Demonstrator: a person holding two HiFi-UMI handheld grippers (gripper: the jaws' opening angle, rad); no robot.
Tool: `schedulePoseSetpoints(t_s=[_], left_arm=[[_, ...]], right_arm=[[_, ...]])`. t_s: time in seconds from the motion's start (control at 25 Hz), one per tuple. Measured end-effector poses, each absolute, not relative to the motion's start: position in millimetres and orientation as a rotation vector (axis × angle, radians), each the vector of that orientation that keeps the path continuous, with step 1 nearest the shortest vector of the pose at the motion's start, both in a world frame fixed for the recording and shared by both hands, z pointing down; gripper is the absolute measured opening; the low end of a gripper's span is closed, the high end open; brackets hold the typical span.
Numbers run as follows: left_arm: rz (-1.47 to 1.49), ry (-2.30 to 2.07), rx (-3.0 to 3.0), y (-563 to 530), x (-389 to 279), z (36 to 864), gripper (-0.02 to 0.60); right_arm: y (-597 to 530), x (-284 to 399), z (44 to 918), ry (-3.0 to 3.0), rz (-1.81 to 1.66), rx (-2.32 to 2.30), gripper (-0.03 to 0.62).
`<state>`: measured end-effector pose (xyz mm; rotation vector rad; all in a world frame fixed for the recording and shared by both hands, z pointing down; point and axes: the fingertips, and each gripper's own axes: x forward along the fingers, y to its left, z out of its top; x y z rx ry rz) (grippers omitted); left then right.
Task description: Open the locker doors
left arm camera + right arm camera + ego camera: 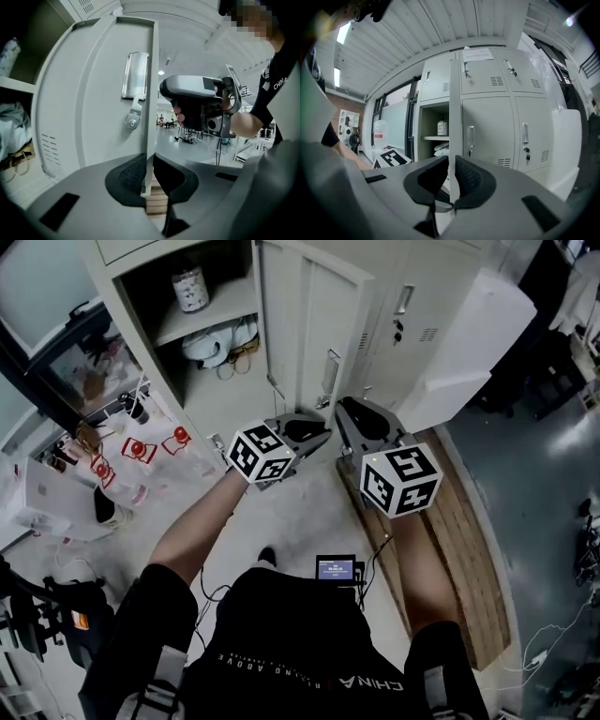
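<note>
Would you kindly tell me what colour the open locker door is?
The locker door is light grey, almost off-white; it shows best in the left gripper view.

Only readable bit is "CHINA" on the person's black shirt (370, 682), upside down in the head view, and "CHIN" shows on the sleeve (280, 84).

Pale grey concrete floor (309, 512), darker and glossy toward the right, with a long slatted wooden platform (469, 549) lying on it. Overhead, a ribbed white ceiling (440, 28) with a bright strip light (344, 33); a tall dark-framed window (396, 124) stands beside a red brick wall (349, 101)
</note>
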<state>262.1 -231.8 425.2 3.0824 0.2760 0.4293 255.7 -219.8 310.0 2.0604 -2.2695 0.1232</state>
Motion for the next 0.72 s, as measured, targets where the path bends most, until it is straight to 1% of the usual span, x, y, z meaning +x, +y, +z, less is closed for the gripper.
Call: schedulePoseSetpoints(t_s=[0.48,0.72], left_arm=[[0.459,0.538,3.091,-243,322,430,0.060],[0.453,0.631,3.081,-243,328,433,0.057]], right_arm=[[-244,310,320,-1.992,0.144,2.323,0.058],[-246,315,322,-1.962,0.146,2.345,0.057]])
